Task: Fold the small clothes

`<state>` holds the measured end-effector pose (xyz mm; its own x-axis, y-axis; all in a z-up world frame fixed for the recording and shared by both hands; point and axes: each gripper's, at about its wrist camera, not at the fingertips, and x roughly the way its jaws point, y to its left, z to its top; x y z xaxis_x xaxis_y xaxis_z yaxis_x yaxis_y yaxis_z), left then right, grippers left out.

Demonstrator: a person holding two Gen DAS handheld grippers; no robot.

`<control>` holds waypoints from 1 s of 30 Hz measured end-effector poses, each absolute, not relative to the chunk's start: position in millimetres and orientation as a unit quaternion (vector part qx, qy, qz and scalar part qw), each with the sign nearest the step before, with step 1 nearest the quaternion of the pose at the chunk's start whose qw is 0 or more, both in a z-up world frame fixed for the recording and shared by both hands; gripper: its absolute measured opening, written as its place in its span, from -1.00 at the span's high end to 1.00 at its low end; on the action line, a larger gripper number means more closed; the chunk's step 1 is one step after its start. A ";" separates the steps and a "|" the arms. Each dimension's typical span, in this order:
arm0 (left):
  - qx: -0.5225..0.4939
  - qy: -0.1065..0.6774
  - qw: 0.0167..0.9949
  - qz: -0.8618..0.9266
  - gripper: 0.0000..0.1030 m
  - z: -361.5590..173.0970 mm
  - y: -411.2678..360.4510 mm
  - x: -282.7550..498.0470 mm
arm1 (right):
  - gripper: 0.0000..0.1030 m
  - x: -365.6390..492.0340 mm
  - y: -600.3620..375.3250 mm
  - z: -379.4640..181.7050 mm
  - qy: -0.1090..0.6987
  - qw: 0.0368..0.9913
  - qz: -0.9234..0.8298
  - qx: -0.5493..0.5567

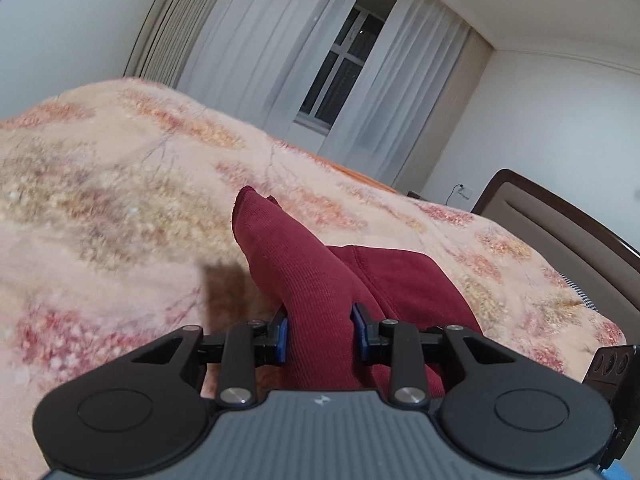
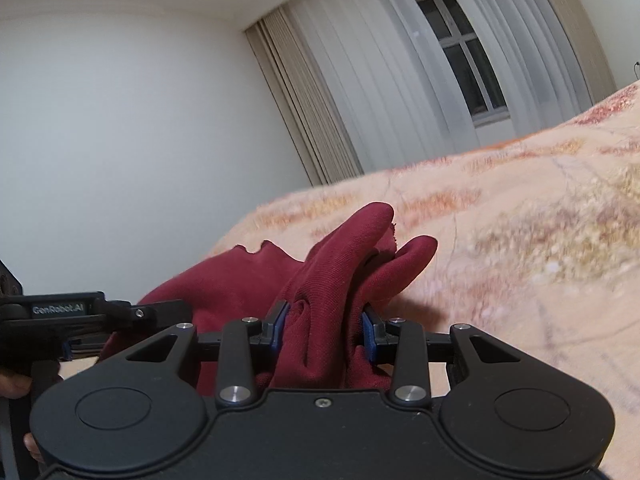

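Clearly, both claws are clamped on the same piece of clothing. In the left wrist view, the left gripper [image 1: 322, 334] sits at the lower centre of the frame, its jaws at a narrow gap with a thick bunch of the dark red garment [image 1: 316, 280] pressed between the blue pads [image 1: 283, 336]. The cloth rises from the jaws toward the middle of the frame and ends in a raised point, while the rest spreads to the right and lies on the bedspread [image 1: 120, 184]. In the right wrist view, the right gripper [image 2: 325, 336] likewise holds a gathered fold of the same garment [image 2: 332, 264] between its blue pads [image 2: 280, 326], jaws narrow, with two rounded lobes of cloth sticking up just above centre.

By count: one red garment, two grippers, each gripping it. The left gripper's body also shows at the left edge of the right wrist view [image 2: 60, 312], held by a person's hand [image 2: 16, 386]. One flowered peach bedspread fills the lower part of both views. One window [image 1: 344, 60] with pale curtains [image 1: 256, 40] stands at the top, and one padded headboard [image 1: 560, 232] at the right edge of the left wrist view.
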<state>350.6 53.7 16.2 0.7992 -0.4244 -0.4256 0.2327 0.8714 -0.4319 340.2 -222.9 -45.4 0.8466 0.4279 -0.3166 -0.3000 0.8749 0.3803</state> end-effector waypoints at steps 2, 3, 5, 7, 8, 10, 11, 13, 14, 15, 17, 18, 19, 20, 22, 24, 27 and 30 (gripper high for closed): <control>-0.189 0.271 0.928 -0.172 0.34 3.3 58.7 351.0 | 0.24 339.0 -221.6 -54.1 0.208 0.948 0.181 0.162; -0.194 0.272 0.927 -0.170 0.34 -2.9 61.4 350.1 | 0.23 339.6 -223.7 -57.2 0.211 0.946 0.179 0.168; -0.210 0.273 0.924 -0.168 0.32 -13.6 65.8 348.0 | 0.18 340.5 -228.1 -64.9 0.218 0.944 0.174 0.179; -0.229 0.275 0.918 -0.168 0.29 -23.2 71.1 348.7 | 0.15 340.0 -229.6 -69.9 0.221 0.942 0.172 0.184; -0.236 0.276 0.917 -0.168 0.28 -27.0 72.8 349.5 | 0.11 338.9 -229.1 -70.9 0.219 0.943 0.172 0.184; -0.244 0.277 0.914 -0.168 0.26 -32.0 75.9 348.6 | 0.06 337.2 -228.9 -73.2 0.217 0.944 0.170 0.183; -0.247 0.277 0.913 -0.169 0.25 -34.0 77.4 348.7 | 0.04 337.0 -228.7 -73.6 0.216 0.944 0.169 0.183; -0.250 0.277 0.912 -0.170 0.24 -35.5 79.5 348.1 | 0.02 337.7 -230.2 -74.5 0.216 0.944 0.168 0.184; -0.250 0.277 0.912 -0.170 0.24 -34.8 79.3 347.6 | -0.01 337.9 -230.4 -74.6 0.217 0.944 0.168 0.185; -0.250 0.277 0.912 -0.170 0.22 -34.4 79.1 347.6 | -0.04 338.8 -230.4 -75.3 0.217 0.944 0.167 0.185; -0.249 0.279 0.912 -0.168 0.20 -33.8 78.2 348.1 | -0.10 337.1 -230.9 -75.2 0.217 0.944 0.164 0.187; -0.247 0.280 0.913 -0.166 0.16 -33.2 77.9 347.9 | -0.11 337.1 -231.2 -75.3 0.216 0.944 0.164 0.188; -0.246 0.282 0.913 -0.163 0.12 -32.7 77.5 347.8 | -0.13 336.9 -231.5 -75.4 0.216 0.944 0.163 0.188; -0.245 0.286 0.913 -0.160 0.08 -31.9 76.7 348.4 | -0.17 336.9 -231.4 -75.2 0.216 0.945 0.161 0.187; -0.243 0.293 0.912 -0.154 -0.01 -29.8 76.0 349.4 | -0.24 336.9 -231.1 -74.2 0.217 0.946 0.154 0.185; -0.239 0.297 0.912 -0.149 -0.10 -26.8 75.4 349.4 | -0.33 335.6 -230.5 -71.2 0.215 0.948 0.145 0.182; -0.232 0.301 0.915 -0.138 -0.29 -21.6 74.7 349.1 | -0.51 331.9 -231.2 -64.8 0.205 0.952 0.139 0.179; -0.222 0.297 0.920 -0.124 -0.57 -14.4 73.7 343.7 | -0.72 325.1 -231.3 -57.3 0.191 0.958 0.133 0.170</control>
<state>343.7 73.7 -14.4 0.7932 -0.3595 -0.4915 0.0959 0.8708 -0.4822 325.1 -231.3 -57.3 0.8918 0.3188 -0.3210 -0.1887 0.9071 0.3763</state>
